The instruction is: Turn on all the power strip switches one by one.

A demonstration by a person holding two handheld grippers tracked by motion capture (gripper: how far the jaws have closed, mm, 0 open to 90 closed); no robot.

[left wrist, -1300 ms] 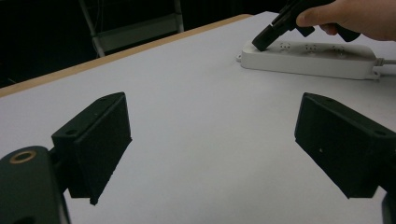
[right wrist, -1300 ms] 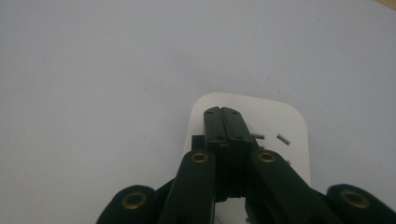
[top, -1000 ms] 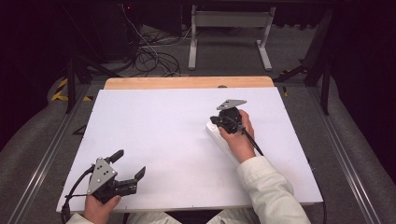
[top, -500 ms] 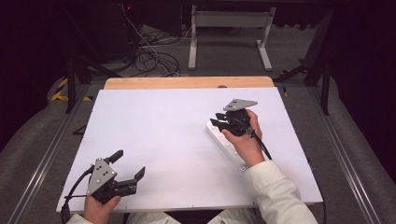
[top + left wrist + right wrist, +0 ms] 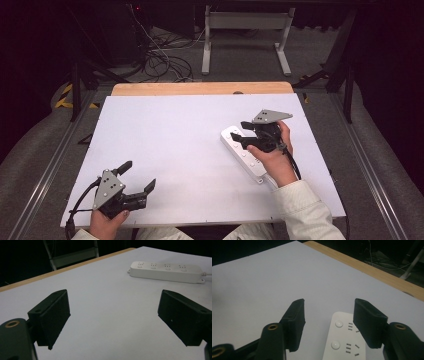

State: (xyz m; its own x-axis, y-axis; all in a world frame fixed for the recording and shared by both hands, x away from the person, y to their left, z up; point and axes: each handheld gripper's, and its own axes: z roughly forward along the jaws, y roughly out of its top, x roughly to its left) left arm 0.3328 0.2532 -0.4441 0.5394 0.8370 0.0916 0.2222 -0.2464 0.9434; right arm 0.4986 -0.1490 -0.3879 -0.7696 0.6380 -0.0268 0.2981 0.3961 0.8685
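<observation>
1. Right now your right tongs [image 5: 239,131] hover just above the far end of the white power strip [image 5: 243,155]; their jaws have just been opening and stand apart, with nothing pinched between them.
2. In the right gripper view the power strip [image 5: 344,340] lies below the gap between the jaws, showing two round buttons beside sets of slotted sockets.
3. The strip is a long, flat, rounded white bar. In the left gripper view it [image 5: 166,271] shows four socket groups in a row, small mounting tabs at its ends and a thin white cord leaving one end.
4. It lies flat on the right half of the tabletop [image 5: 175,145], set at a slant, its near end under your right hand [image 5: 272,160].
5. Your left tongs [image 5: 139,176] sit at the near left corner, well apart from the strip, jaws wide and empty.
6. The tabletop is a plain white sheet with a wooden edge [image 5: 200,88] along the far side.
7. Beyond it the room is dark: grey floor, tangled cables [image 5: 165,60] and a pale metal frame [image 5: 245,37].
</observation>
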